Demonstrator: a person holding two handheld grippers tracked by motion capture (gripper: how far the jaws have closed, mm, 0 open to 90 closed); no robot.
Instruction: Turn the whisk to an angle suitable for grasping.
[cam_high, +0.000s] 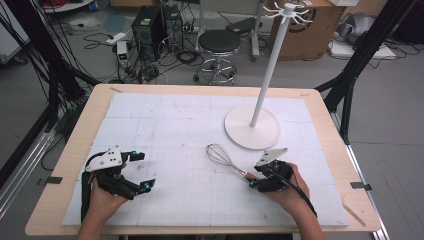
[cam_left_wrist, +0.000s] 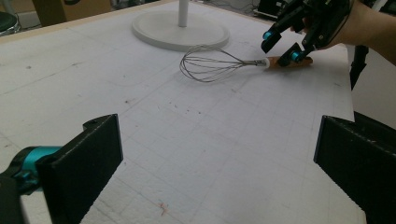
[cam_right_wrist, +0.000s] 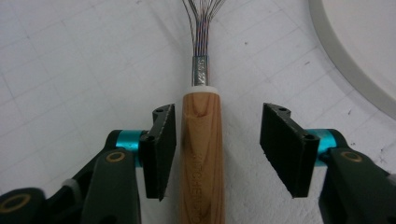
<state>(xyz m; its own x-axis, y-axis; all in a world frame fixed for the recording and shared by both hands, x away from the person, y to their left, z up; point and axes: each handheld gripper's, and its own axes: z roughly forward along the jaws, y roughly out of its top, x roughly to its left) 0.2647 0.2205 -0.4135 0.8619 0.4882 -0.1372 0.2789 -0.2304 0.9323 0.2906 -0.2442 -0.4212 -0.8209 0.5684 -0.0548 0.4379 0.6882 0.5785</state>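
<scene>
Your table (cam_high: 75, 150) carries a white gridded foam mat (cam_high: 165, 130), likely there to give a soft, non-slip bed so the jaws can get down beside a low-lying thing. Far right on the mat stands the white hook stand (cam_high: 252, 131), round base flat, pole upright, hooks at the top; my guess is that's where the whisk ends up, so it sits within reach of your right side. The whisk (cam_high: 226, 159) lies flat just in front of the stand's base, not touching it, wire head toward the middle of the mat, wooden handle (cam_right_wrist: 201, 154) pointing back at your right hand, which makes for a straight-on approach. Your right gripper (cam_high: 254, 181) is down at the mat and straddles that handle lengthwise: jaws partly open, one pad at or nearly on the wood, the other with a clear gap, so no grip yet. Grabbing near the ferrule keeps the heavy end from drooping, I'd say. Your left gripper (cam_high: 142, 171) rests on the left side of the mat, well apart from the whisk, jaws wide and holding nothing, parked out of the way.
</scene>
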